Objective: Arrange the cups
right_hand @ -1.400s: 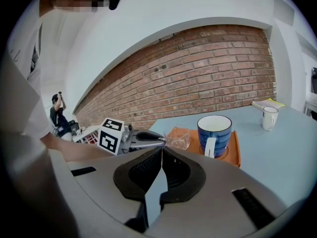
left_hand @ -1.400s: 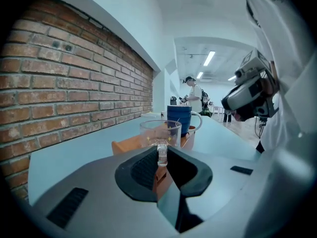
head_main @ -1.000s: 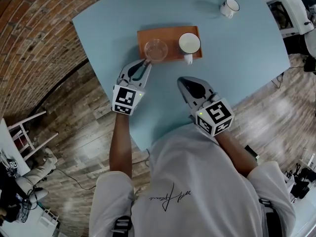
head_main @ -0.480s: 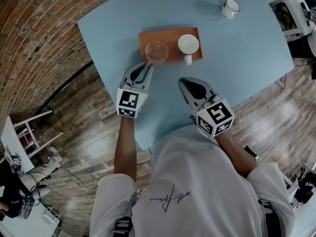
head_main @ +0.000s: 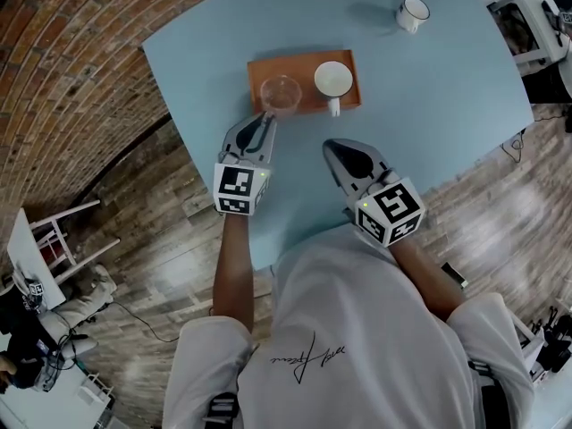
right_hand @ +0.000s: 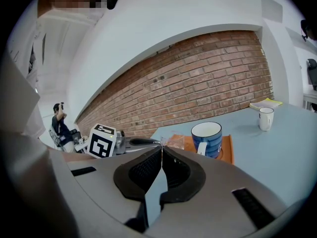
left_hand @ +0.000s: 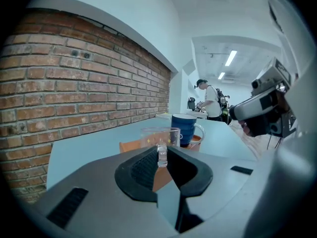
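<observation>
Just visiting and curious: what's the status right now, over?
Left tongs clamped on handle of glass cup, standing on tray. Right tongs shut, empty, above table. Blue mug beside cup, apart; nothing blocking.

I can read no text. Cursive script on the white shirt (head_main: pixel 301 357), below the orange tray (head_main: pixel 299 63): illegible. One marker cube (head_main: pixel 241 189) on the left gripper (head_main: pixel 266 120), one marker cube (head_main: pixel 389 211) on the right gripper (head_main: pixel 329 147), both below the tray: coded squares, no characters.

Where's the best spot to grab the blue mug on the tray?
The blue mug stands upright on the orange tray, with its handle sticking out toward the person. So grip the handle, probably coming straight in from the near side with the right gripper, which is shut and empty now.
</observation>
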{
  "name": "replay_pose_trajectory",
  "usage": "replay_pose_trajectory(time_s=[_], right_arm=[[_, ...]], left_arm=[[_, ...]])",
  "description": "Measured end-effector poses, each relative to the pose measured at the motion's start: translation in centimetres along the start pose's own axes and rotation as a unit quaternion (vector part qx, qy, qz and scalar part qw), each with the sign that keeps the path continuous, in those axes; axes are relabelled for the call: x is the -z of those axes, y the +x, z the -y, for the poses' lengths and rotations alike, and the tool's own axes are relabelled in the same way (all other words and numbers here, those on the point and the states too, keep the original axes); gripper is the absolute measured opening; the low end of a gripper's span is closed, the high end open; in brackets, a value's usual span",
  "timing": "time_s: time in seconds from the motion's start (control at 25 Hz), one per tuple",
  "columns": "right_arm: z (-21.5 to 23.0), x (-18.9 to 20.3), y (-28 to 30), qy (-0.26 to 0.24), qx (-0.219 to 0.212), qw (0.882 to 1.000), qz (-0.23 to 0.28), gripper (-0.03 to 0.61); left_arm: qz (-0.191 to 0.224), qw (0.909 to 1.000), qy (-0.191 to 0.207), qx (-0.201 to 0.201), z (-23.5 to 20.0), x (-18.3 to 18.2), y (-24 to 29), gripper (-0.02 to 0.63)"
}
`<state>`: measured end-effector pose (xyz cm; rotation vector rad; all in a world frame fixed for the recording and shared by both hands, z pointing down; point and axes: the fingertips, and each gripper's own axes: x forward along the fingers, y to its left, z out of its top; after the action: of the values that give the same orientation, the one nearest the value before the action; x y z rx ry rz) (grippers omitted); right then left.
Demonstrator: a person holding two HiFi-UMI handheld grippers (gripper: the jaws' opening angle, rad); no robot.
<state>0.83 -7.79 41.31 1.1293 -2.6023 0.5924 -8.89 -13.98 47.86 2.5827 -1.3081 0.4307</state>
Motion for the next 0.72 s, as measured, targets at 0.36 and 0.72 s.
replay_pose_trajectory(time_s=[0.36,0.72], right_arm=[[-0.5,-0.4,-0.6,-0.008,-0.017,1.0,0.01,0.023],[-0.7,-0.6,-1.8,-0.02,-0.025,0.999,0.015,0.023]], left_arm=[[0.004,0.9982,-0.013,-0.058,0.5,-0.6,-0.5,0.054],[0.027,0.9948,-0.037,-0.091,1.6,-1.6,-0.6,0.054]])
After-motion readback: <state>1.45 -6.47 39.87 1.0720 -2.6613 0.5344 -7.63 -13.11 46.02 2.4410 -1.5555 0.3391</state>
